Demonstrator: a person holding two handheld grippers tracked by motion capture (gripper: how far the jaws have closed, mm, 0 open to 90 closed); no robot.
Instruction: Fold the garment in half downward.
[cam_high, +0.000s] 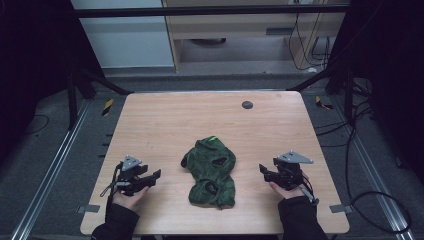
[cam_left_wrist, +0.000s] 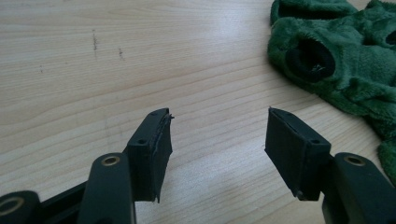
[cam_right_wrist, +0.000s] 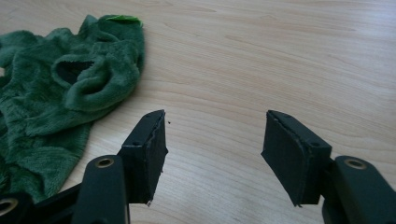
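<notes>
A crumpled dark green fleece garment (cam_high: 211, 172) with black-lined openings and a small bright green tag lies on the wooden table (cam_high: 165, 120), near the front middle. My left gripper (cam_high: 154, 176) rests to its left, open, with bare wood between its jaws. In the left gripper view the garment (cam_left_wrist: 345, 60) lies at the upper right, beyond the open gripper (cam_left_wrist: 217, 140). My right gripper (cam_high: 262, 171) sits to the garment's right, also open and holding nothing. From the right gripper view the garment (cam_right_wrist: 56, 98) spreads at the left, clear of the gripper (cam_right_wrist: 212, 140).
A small dark round disc (cam_high: 247, 105) sits near the table's far edge. Black frame rails and cables (cam_high: 360, 150) run on the floor around the table. A pale cabinet (cam_high: 240, 35) stands behind it.
</notes>
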